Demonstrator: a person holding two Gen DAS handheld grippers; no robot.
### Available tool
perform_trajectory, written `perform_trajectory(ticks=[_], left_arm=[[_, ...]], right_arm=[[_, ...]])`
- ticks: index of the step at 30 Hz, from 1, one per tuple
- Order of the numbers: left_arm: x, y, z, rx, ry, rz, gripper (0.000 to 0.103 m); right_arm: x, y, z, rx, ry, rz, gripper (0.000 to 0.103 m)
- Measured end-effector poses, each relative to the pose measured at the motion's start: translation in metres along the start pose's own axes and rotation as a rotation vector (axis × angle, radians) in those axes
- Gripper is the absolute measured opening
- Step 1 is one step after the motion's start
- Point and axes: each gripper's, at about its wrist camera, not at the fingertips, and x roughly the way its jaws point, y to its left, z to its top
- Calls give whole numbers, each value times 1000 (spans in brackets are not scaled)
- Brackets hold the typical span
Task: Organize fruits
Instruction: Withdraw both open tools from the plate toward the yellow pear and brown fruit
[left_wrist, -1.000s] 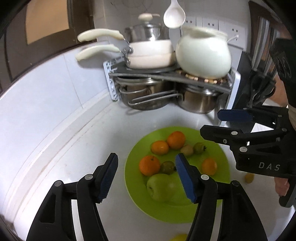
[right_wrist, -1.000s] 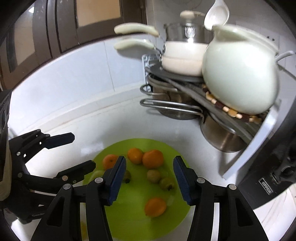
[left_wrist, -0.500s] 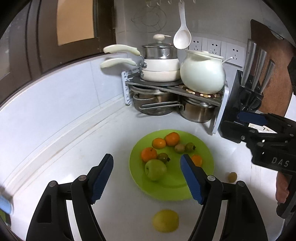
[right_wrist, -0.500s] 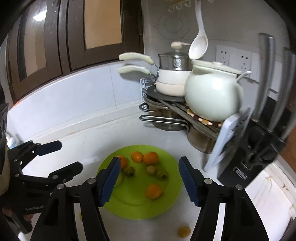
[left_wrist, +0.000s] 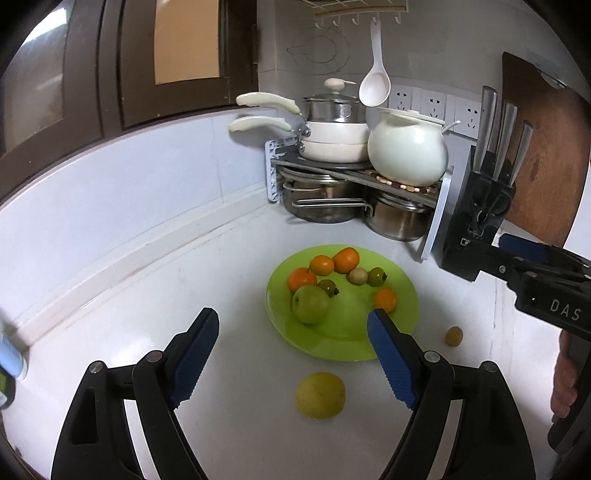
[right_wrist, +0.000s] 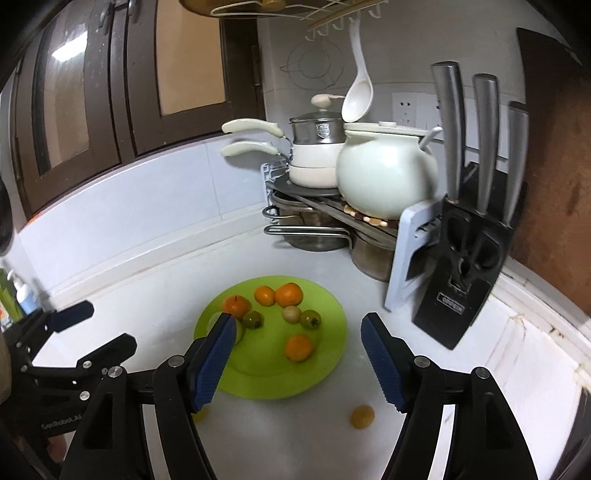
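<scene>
Both tongs have pulled back from the round lime-green plate (left_wrist: 400, 291) since a second ago, so it looks smaller and farther off, and more of the white surface (left_wrist: 236, 302) shows.

From the left wrist: the left tongs (left_wrist: 291, 350) are empty, and their blue jaws are opening wide over the surface. The plate holds a shiny green apple (left_wrist: 310, 304), four small round oranges (left_wrist: 346, 259), two little dark green fruits with stems and one pale brown one. A big yellow fruit (left_wrist: 320, 394) with dimpled skin lies off the plate, just in front of its near rim, between the jaws. A tiny yellow-brown fruit (left_wrist: 453, 336) sits on the surface to the plate's right. The right tongs (left_wrist: 517, 254) reach in from the right edge.

From the right wrist: the right tongs (right_wrist: 297, 363) are empty too, jaws opening, with the plate (right_wrist: 332, 354) seen past them. The apple is mostly hidden behind the left jaw. The tiny fruit (right_wrist: 362, 417) lies near the right jaw, off the plate. The left tongs (right_wrist: 92, 328) show at the left. A white round pot (right_wrist: 384, 181) sits on a grey rack behind.
</scene>
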Motion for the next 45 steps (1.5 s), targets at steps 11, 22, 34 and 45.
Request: perform_trajectory(ticks=[11, 22, 34, 45], left_arm=[[-6, -3, -33, -38, 23, 18, 85], [9, -11, -61, -39, 68, 22, 85], [50, -21, -75, -43, 173, 37, 85], [70, -30, -80, -13, 199, 48, 75]], right_arm=[[-6, -6, -30, 16, 30, -22, 71], [9, -17, -61, 29, 100, -50, 71], [43, -37, -78, 2, 197, -95, 70], [74, -57, -96, 64, 267, -111, 60]])
